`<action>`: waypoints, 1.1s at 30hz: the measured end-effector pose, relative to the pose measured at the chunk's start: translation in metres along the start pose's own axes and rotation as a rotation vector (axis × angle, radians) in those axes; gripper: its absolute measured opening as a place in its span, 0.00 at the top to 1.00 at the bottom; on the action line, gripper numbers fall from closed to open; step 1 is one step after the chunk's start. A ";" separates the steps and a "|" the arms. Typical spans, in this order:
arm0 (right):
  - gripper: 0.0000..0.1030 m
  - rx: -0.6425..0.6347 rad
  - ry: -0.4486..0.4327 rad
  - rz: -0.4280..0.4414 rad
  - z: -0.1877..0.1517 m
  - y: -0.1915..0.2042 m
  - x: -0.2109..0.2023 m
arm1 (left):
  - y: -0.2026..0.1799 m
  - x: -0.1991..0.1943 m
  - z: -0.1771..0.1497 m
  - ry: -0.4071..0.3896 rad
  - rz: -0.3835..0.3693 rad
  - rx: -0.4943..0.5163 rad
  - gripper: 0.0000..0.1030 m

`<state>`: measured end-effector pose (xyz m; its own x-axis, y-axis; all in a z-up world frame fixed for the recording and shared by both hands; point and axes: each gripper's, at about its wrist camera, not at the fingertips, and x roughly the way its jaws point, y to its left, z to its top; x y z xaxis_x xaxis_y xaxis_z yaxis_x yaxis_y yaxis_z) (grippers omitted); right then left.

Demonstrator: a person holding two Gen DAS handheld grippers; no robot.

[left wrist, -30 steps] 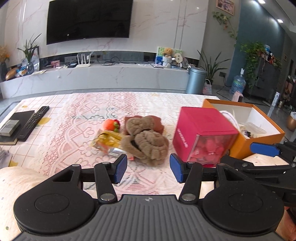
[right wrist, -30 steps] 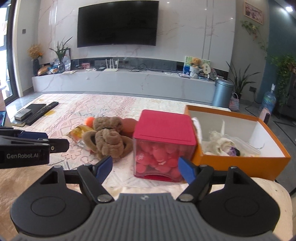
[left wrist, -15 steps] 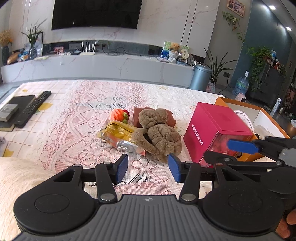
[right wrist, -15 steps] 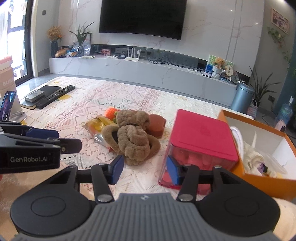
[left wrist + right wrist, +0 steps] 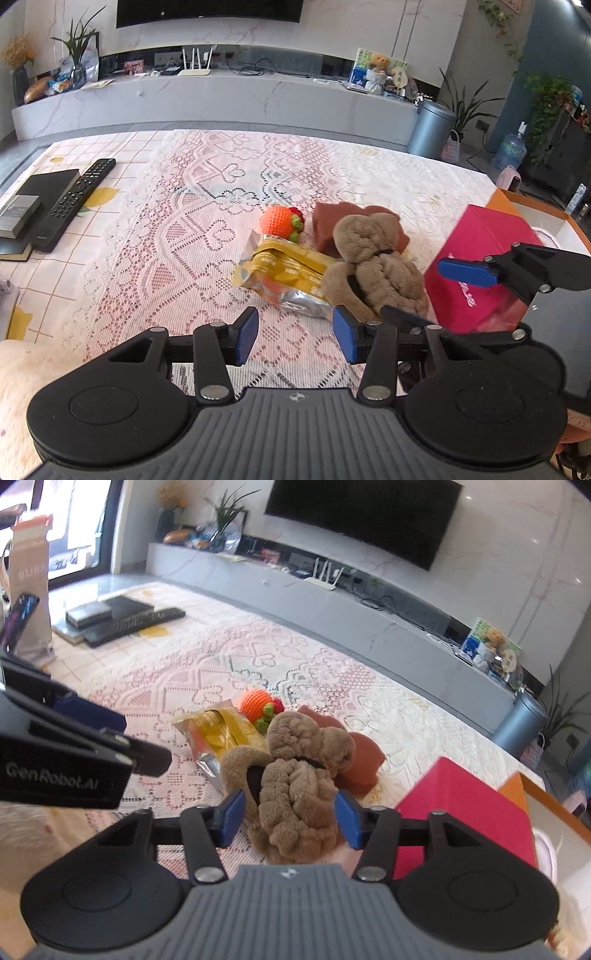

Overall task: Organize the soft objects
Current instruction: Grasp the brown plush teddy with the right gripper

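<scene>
A brown fluffy plush (image 5: pixel 373 262) lies on the lace tablecloth in a small pile with an orange knitted ball (image 5: pixel 277 220), a yellow foil snack bag (image 5: pixel 286 273) and a reddish-brown sponge block (image 5: pixel 332 221). My right gripper (image 5: pixel 290 816) is open, with its blue pads either side of the plush (image 5: pixel 295 786), apart from it. My left gripper (image 5: pixel 295 334) is open and empty, just short of the snack bag. The right gripper's upper finger (image 5: pixel 467 272) shows over the plush in the left wrist view.
A pink lidded box (image 5: pixel 476 266) stands right of the pile, with an orange open box (image 5: pixel 535 206) behind it. A black remote (image 5: pixel 72 201) and a dark book lie at the far left. The table's far edge faces a TV console.
My right gripper has swung left from the pink box and closed in until the plush sits between its open fingers. My left gripper has moved a little forward and tilted down toward the pile.
</scene>
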<state>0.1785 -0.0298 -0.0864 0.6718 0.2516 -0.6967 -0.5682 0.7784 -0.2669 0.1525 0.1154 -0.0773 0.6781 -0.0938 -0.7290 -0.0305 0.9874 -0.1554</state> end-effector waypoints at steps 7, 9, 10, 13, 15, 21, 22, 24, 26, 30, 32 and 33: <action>0.30 -0.086 0.080 0.033 0.006 -0.003 0.041 | 0.002 0.020 -0.002 0.060 -0.008 -0.033 0.48; 0.27 -0.115 0.088 0.046 0.008 -0.003 0.049 | 0.004 0.024 -0.002 0.074 -0.010 -0.042 0.48; 0.25 -0.124 0.091 0.057 0.008 -0.003 0.052 | 0.005 0.025 -0.003 0.079 -0.009 -0.046 0.48; 0.25 -0.108 0.110 0.094 0.010 -0.007 0.061 | 0.006 0.027 -0.003 0.090 -0.012 -0.054 0.48; 0.28 -0.076 0.124 0.122 0.011 -0.011 0.064 | 0.006 0.029 -0.003 0.098 -0.013 -0.061 0.48; 0.66 -0.073 0.130 0.148 0.008 -0.015 0.064 | 0.005 0.030 -0.004 0.100 -0.012 -0.053 0.48; 0.68 -0.078 0.128 0.145 0.008 -0.013 0.063 | 0.004 0.029 -0.004 0.098 -0.011 -0.049 0.48; 0.71 -0.091 0.121 0.132 0.008 -0.011 0.060 | 0.003 0.027 -0.004 0.091 -0.011 -0.041 0.48; 0.72 -0.086 0.107 0.125 0.009 -0.012 0.054 | 0.003 0.024 -0.004 0.077 -0.018 -0.040 0.48; 0.72 -0.081 0.035 0.089 0.016 -0.020 0.028 | 0.004 0.020 -0.003 0.047 -0.028 -0.068 0.48; 0.72 -0.068 0.010 0.072 0.020 -0.027 0.018 | 0.004 0.020 -0.002 0.029 -0.047 -0.087 0.48; 0.72 -0.054 0.005 0.069 0.023 -0.033 0.015 | 0.003 0.020 -0.002 0.021 -0.055 -0.096 0.46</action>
<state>0.2183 -0.0384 -0.0725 0.6278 0.3009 -0.7179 -0.6383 0.7268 -0.2536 0.1645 0.1163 -0.0938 0.6651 -0.1514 -0.7312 -0.0648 0.9639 -0.2584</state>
